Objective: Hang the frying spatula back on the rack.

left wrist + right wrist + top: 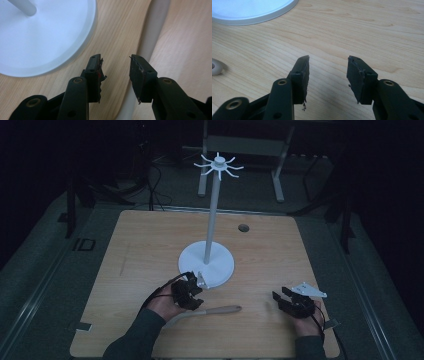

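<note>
A pale, long-handled utensil (215,310) lies flat on the wooden table near the front, just before the round base (220,265) of a tall white stand (212,215) with hooked arms at its top. My left gripper (191,296) hovers low over the utensil's handle. In the left gripper view the handle (153,30) runs under the gap of my left gripper (115,60), whose jaws stand apart without pressing on it. The right gripper (280,295) rests at the front right. It (328,58) is open over bare wood, and the utensil's end (215,67) lies off to its left.
The stand's base (50,37) sits close to the left gripper, and its rim (249,10) shows far ahead of the right one. A small round hole (243,227) marks the table's far side. Dark floor, cables and table legs lie beyond the table edge (200,211).
</note>
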Motion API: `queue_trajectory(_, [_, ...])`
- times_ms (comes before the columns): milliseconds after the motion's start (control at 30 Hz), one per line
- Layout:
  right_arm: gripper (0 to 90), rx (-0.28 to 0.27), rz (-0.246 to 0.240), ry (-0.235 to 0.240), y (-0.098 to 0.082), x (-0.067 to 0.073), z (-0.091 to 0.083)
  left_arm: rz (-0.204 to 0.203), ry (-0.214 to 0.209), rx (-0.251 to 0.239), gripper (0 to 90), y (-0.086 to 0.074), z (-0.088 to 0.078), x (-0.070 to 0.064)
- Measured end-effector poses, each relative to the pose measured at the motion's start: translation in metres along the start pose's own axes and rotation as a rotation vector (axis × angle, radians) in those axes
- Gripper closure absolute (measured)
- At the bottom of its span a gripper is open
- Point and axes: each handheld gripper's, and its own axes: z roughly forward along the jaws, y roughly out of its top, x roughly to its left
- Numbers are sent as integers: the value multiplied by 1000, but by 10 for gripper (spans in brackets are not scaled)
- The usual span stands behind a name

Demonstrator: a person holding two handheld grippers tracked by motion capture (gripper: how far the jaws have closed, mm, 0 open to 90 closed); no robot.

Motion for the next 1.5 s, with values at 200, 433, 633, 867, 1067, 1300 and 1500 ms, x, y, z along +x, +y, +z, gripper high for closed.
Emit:
queue_trajectory(200, [526, 1, -6, 2, 0, 1, 0, 48, -39, 54, 619, 6, 14, -7])
queue_trajectory(433, [526, 1, -6, 4, 0, 1, 0, 88, -56, 95, 650, 13, 22, -16])
queue_trajectory(633, [526, 0, -8, 5, 0, 1, 0, 144, -88, 162, 679, 20, 37, -26])
queue_trajectory(867, [526, 1, -9, 8, 0, 2, 0, 148, -106, 183, 708, 23, 41, -27])
queue_trajectory(1067, [525, 10, -25, 20, 0, 7, 2, 156, -113, 186, 722, 23, 41, -26])
queue_trajectory(1300, [524, 14, -34, 55, 1, 14, 5, 161, -94, 186, 745, 23, 41, -26])
queue_trajectory(1500, [522, 15, -43, 87, 4, 22, 6, 140, -76, 158, 746, 21, 37, -26])
